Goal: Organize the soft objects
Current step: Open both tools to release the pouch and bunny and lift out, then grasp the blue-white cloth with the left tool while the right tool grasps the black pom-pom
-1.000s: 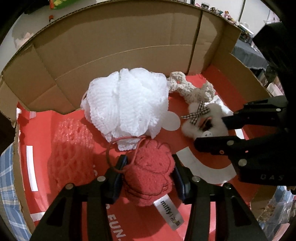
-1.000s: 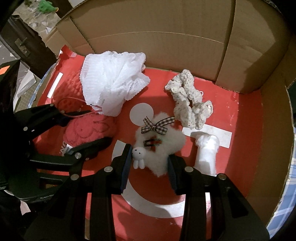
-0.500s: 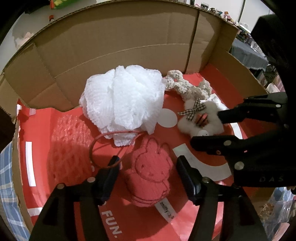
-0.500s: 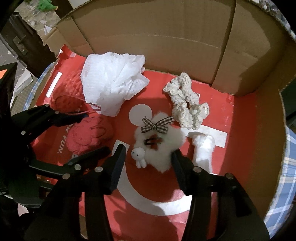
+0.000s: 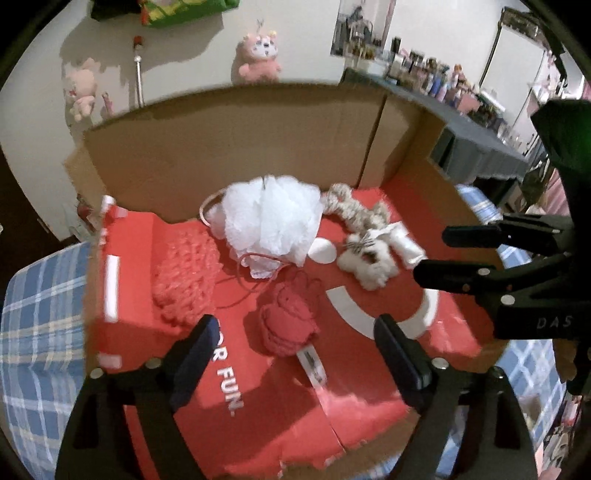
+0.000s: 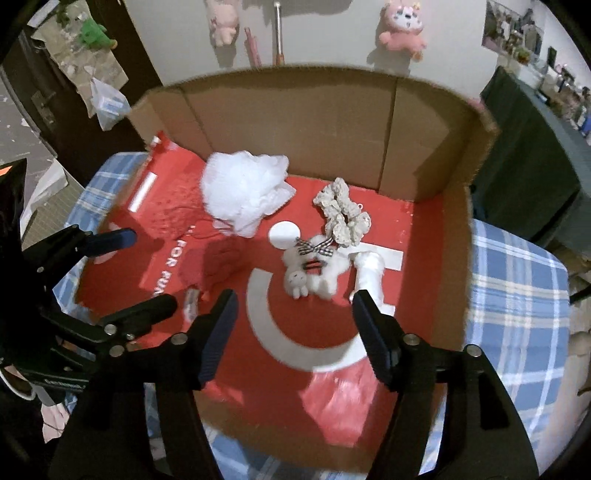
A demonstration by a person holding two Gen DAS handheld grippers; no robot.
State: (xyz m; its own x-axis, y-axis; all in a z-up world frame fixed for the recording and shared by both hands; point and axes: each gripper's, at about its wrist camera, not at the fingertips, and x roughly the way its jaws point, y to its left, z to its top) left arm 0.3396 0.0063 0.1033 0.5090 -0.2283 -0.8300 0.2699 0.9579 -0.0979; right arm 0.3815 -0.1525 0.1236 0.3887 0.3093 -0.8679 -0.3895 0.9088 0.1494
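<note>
Since both tools hang wide open and hold nothing, I take it the sorting is between picks or already finished. The left gripper (image 5: 295,343) hovers over the near edge of the box (image 6: 295,122), its jaws spread well apart, with the red plush (image 5: 286,325) lying on the floor of the box just beyond them. The right gripper (image 6: 291,317) is spread as widely, and the white fluffy clip (image 6: 314,269) sits beyond its fingers, untouched.

Everything soft lies inside the box, gathered toward the back half: the white bath pouf (image 5: 269,221) near the rear wall, a pink mesh net (image 5: 184,280) to its left, a cream scrunchie (image 6: 341,214) to the right, and a small white roll (image 6: 369,273) beside the clip. My guess is they sit apart like this so each can be seen and pinched singly; the red plush's cord trails loose toward the pouf and could snag on a lift.

Printed red card with white shapes and lettering lines the box floor; the walls are plain brown cardboard. It rests on a blue plaid cloth (image 6: 517,295). Behind, pink plush toys (image 6: 402,29) hang on a pale wall, and a cluttered dark shelf (image 5: 461,129) runs along the right.
</note>
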